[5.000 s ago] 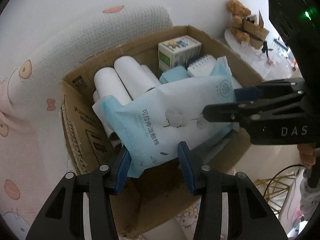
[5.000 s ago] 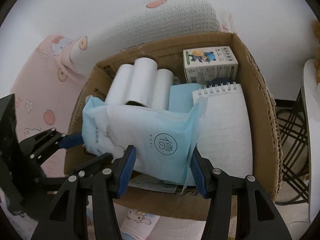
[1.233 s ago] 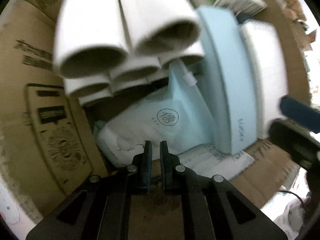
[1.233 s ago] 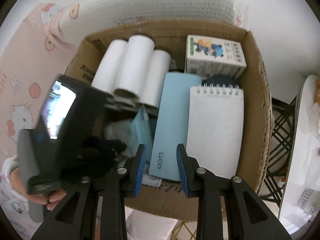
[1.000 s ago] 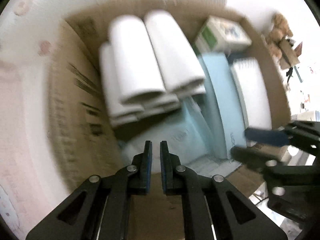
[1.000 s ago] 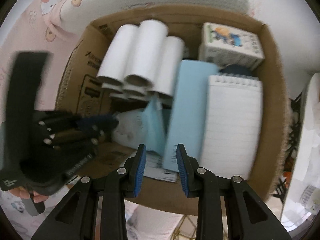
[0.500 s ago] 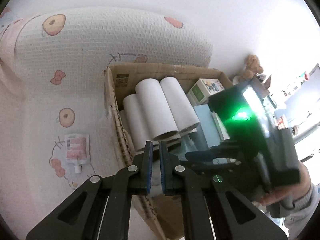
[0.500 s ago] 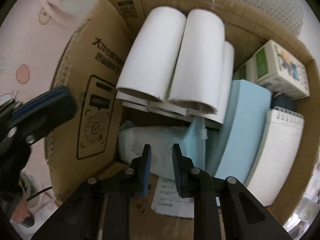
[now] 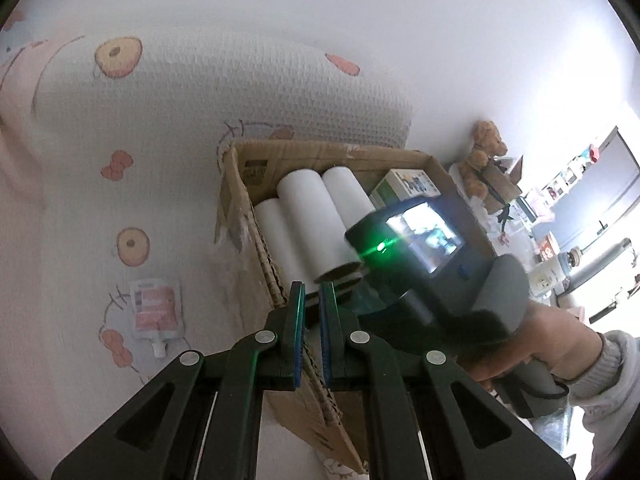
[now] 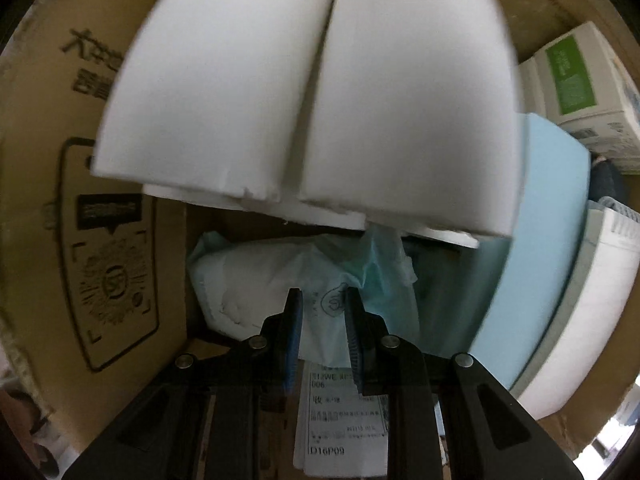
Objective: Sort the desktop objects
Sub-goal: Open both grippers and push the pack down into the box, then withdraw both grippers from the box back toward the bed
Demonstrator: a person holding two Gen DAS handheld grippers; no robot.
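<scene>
While its jaws are pressed together with nothing between them, the left gripper (image 9: 313, 292) tilts down over the near left rim of the box (image 9: 240, 200), outside it. Just beyond its tips lie the white rolls (image 9: 308, 216), stacked along the box's left side. To the right, a hand (image 9: 540, 344) in a pale sleeve (image 9: 608, 364) grasps the other tool's handle, its body plunged steeply into the box with a green light and a small screen facing up.

Deep in the box, the right gripper (image 10: 324, 296) points almost straight down, its pads drawn close with only a narrow slot left. The pack (image 10: 256, 280), blue and white, lies on the box floor right at the tips and shows through that slot; whether it is pinched cannot be told. A label (image 10: 344, 412) lies under the fingers. The rolls hang over the pack from above. Right of it stands a blue slab (image 10: 532, 240), then a notebook (image 10: 580, 300), and a carton (image 10: 576, 80) in the far right corner.

On the blanket (image 9: 200, 92) left of the box lies a pouch (image 9: 154, 308).
</scene>
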